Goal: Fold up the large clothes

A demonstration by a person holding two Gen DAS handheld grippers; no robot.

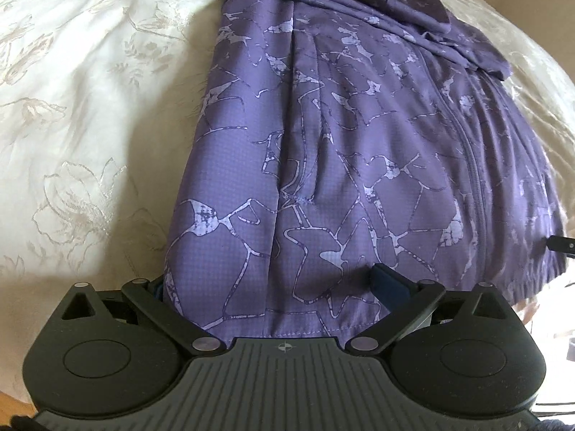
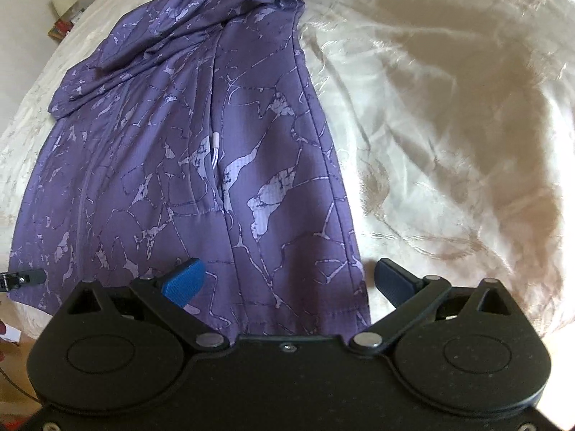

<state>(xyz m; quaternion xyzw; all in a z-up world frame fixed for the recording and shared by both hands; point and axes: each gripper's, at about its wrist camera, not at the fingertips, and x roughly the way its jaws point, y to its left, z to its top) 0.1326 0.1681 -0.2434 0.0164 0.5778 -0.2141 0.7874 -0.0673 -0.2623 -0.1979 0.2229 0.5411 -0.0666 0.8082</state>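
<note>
A purple jacket (image 1: 341, 136) with a pale cracked pattern lies flat on the bed, sleeves folded in across its upper part. It also shows in the right wrist view (image 2: 201, 151), with a white zipper pull near its middle. My left gripper (image 1: 273, 287) is open, its fingers spread over the jacket's bottom hem at its left corner; the left finger is mostly hidden by the cloth. My right gripper (image 2: 287, 280) is open over the hem at the jacket's right corner, one blue pad (image 2: 183, 282) on the cloth and the other beside its edge.
The bed is covered by a cream bedspread (image 1: 79, 115) with an embroidered flower pattern, also in the right wrist view (image 2: 449, 125). A lamp and small items (image 2: 64, 3) stand at the far left beyond the bed. The other gripper's tip (image 2: 21, 278) shows at the hem.
</note>
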